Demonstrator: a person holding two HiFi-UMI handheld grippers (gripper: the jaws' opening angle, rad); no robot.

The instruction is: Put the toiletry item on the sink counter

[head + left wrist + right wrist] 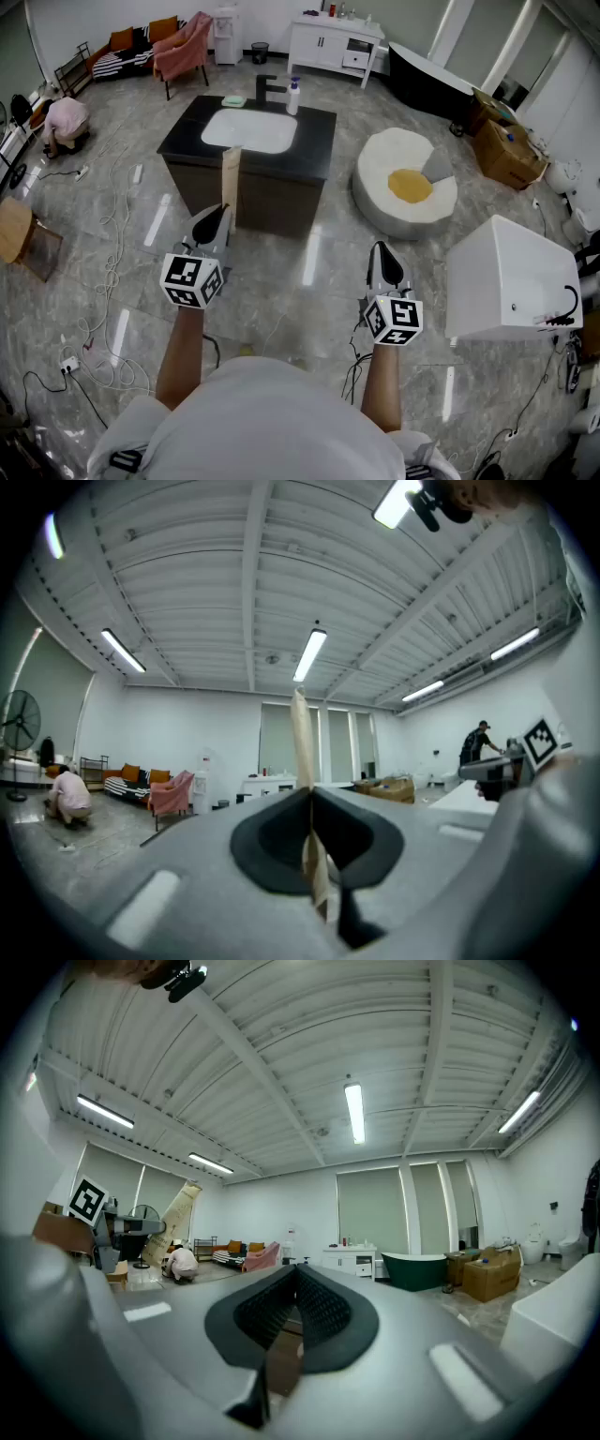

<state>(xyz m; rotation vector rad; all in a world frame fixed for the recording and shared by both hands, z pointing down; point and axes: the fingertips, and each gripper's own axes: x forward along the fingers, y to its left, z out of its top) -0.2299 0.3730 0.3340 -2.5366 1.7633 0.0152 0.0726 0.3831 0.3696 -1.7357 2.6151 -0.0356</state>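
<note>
Tan and flat like a thin carton, the toiletry item (231,174) stands upright in my left claw (218,214), pinched across its lower end. In that claw's own view I see only its narrow edge rising from the clenched jaws. I judge it light and fairly stiff, yet easy to dent. It is so tall above the pinch that it may swing or tip. A hold nearer its middle, across the broad faces, would be steadier. My right claw (381,251) is clenched on nothing. The black table (317,141) with its white basin (248,129) lies farther off, and the item is not yet over it. A faucet (267,89), a white bottle (293,97) and a green dish (233,100) line its far edge, so the bare right side looks the best landing place.
</note>
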